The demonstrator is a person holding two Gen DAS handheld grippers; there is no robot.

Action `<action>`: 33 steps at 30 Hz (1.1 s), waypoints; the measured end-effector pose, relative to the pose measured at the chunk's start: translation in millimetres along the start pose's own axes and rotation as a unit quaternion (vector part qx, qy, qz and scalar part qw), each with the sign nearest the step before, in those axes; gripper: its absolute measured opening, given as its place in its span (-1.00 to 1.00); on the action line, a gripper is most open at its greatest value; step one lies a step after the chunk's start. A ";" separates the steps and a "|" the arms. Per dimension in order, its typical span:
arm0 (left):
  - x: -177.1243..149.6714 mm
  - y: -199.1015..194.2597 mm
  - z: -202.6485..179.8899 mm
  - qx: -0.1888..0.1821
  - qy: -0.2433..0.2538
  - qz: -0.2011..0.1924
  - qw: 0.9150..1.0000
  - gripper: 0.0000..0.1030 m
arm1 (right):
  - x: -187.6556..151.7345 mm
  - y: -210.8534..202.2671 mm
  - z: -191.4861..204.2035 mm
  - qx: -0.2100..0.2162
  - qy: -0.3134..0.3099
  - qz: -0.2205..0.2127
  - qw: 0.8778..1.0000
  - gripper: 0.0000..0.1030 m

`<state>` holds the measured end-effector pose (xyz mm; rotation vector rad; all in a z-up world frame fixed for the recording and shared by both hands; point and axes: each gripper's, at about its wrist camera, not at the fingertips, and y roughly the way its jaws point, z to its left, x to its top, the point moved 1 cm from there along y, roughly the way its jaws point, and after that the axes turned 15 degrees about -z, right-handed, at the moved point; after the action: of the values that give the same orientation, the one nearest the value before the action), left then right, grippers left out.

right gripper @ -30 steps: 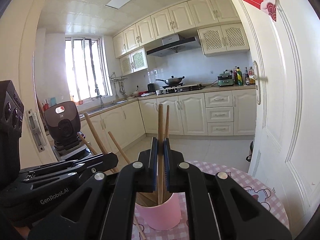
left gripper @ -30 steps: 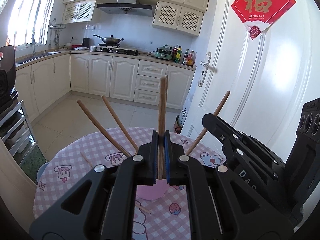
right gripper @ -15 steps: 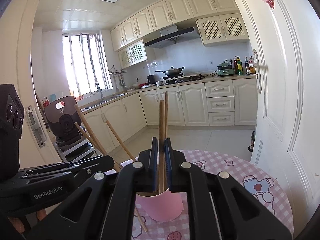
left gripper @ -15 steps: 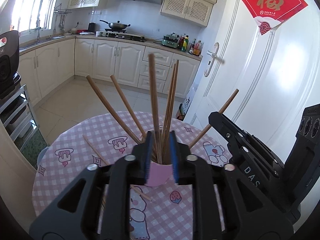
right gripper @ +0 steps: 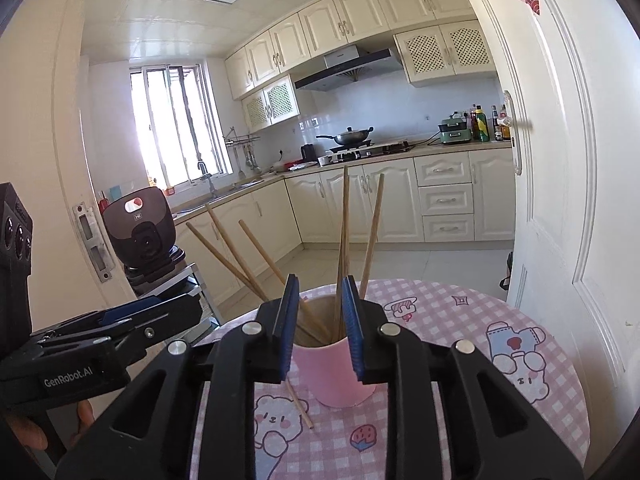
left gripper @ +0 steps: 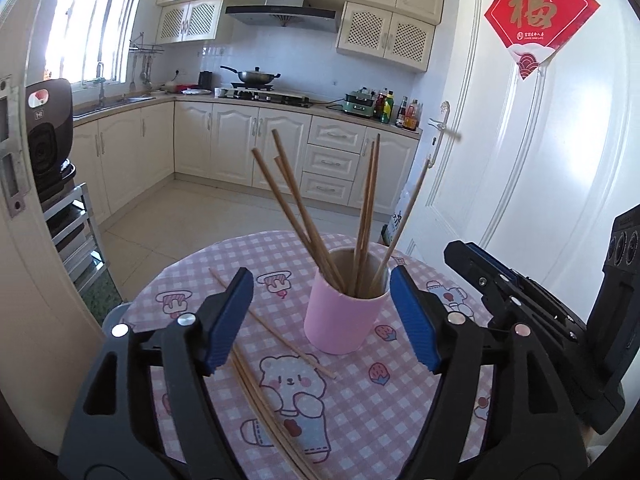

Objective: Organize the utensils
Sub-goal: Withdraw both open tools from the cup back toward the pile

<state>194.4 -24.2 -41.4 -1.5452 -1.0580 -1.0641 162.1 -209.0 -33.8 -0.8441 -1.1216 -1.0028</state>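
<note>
With both drops into the cup just made, the step in hand reads as the release-and-withdraw between two pickups.

Item, left hand-held gripper (left gripper: 322, 316): jaws have just been opening and now stand spread wide, nothing pressed between the blue pads; the pink cup sits in the gap beyond them, untouched.

Item, right hand-held gripper (right gripper: 323, 324): jaws have just been opening, parted a little; upright chopsticks show through the gap but the pads do not press on them.

Item, pink cup (left gripper: 345, 312): upright on the checked pink tablecloth (left gripper: 400, 412) of the round counter, near its middle.

Item, chopsticks in the cup (left gripper: 306, 224): six or so wooden sticks, fanned and leaning against the rim.

Item, loose chopsticks (left gripper: 260, 392): several lying flat on the cloth just left of the cup, one running close past its base.

Judgement on the next move: a gripper must come low and near flat to the cloth, pads straddling one thin stick, and pinch it near an end so it can be tipped upright over the cup without knocking the cup or the leaning sticks.
</note>
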 end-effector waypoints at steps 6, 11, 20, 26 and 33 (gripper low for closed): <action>-27.4 -34.0 19.3 0.033 0.019 -0.016 0.999 0.56 | -24.1 -17.4 20.9 -0.006 -0.016 0.012 1.000 -0.36; -47.8 -54.9 52.4 0.053 -0.003 -0.034 0.998 0.60 | -47.2 -30.8 47.9 -0.015 -0.054 0.015 0.998 -0.14; -75.5 -61.6 94.0 0.066 -0.047 -0.027 0.996 0.60 | -77.2 -24.8 71.9 -0.032 -0.081 0.039 0.995 0.00; -86.4 -62.9 101.7 0.080 -0.054 -0.049 0.994 0.60 | -89.2 -20.2 77.2 -0.042 -0.080 0.038 0.995 0.02; -97.3 -54.5 104.9 0.070 -0.062 -0.031 0.995 0.60 | -98.4 -17.7 78.4 -0.048 -0.083 0.051 0.994 0.05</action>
<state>132.6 74.6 -140.7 -1.4895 -1.2472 -0.9250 108.7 -122.4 -110.0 -1.0674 -1.1659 -0.9197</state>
